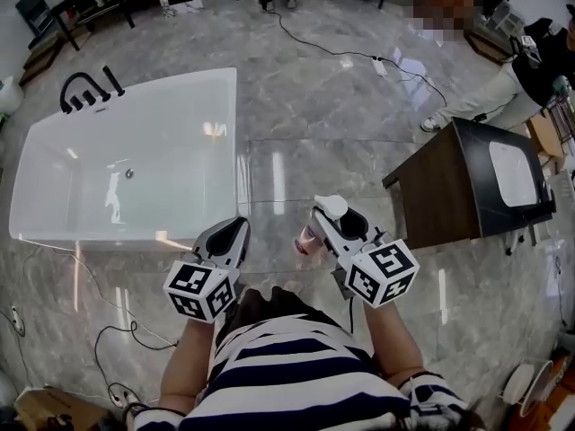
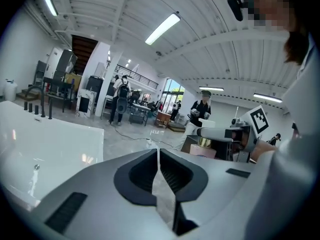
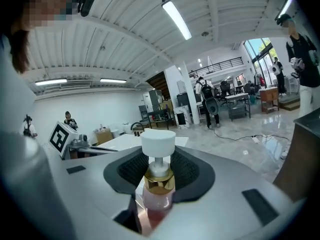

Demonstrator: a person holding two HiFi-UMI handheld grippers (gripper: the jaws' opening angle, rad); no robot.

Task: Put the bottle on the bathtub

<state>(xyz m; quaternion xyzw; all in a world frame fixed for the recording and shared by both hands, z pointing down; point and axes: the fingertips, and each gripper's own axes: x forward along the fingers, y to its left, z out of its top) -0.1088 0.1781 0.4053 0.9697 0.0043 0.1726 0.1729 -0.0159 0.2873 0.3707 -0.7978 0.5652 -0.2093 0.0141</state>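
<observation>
Right gripper (image 1: 325, 215) clamps pink translucent pump bottle with gold collar and white cap (image 3: 158, 184). Pads press bottle sides, cap stands above jaws. Bottle held upright over grey marble floor (image 1: 314, 124), near right edge of white rectangular bathtub (image 1: 184, 86), not touching it. Left gripper (image 2: 159, 160) carries nothing, jaws closed together. Black faucet (image 1: 85, 90) sits at far left corner of tub.

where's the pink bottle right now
The pink pump bottle with a white cap and gold collar is gripped in the right claw, right of centre in the head view, between the white bathtub on the left and the dark wooden cabinet.
</observation>
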